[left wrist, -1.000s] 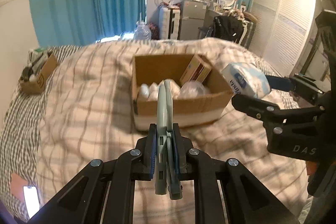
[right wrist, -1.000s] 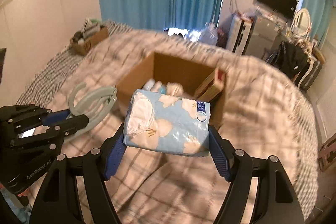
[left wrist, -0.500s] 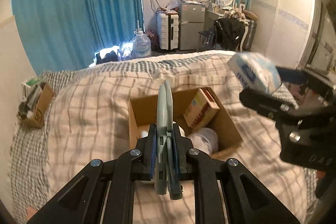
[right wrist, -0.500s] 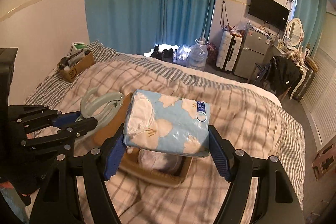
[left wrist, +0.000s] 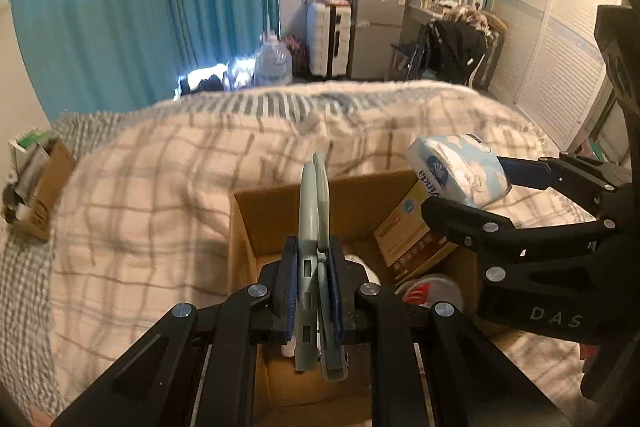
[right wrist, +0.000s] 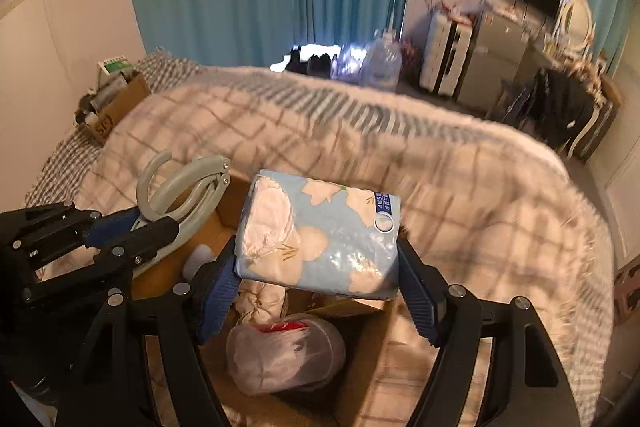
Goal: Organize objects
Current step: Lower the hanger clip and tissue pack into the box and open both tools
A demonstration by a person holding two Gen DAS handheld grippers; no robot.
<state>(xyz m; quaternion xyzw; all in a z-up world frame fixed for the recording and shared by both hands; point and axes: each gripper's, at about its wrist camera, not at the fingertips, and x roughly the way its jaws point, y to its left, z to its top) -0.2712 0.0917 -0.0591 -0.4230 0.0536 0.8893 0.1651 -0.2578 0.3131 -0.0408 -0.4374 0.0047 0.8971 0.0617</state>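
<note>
Now | left claw (left wrist: 314,291) clamps hanger (left wrist: 314,211) | right claw (right wrist: 316,291) grips "Vinda" tissue pack (right wrist: 320,235) | casing reads "DAS"

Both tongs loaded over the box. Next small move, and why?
Probably lower the right tongs and release the tissue pack: it hangs above the cardboard box, over a bagged item. The left tongs hold the folded hanger.

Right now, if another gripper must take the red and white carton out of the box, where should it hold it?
Probably its raised upper end, from above. The carton leans tilted against the far right wall of the cardboard box, so that end stands free, while its lower end sits among the bagged items.
</note>
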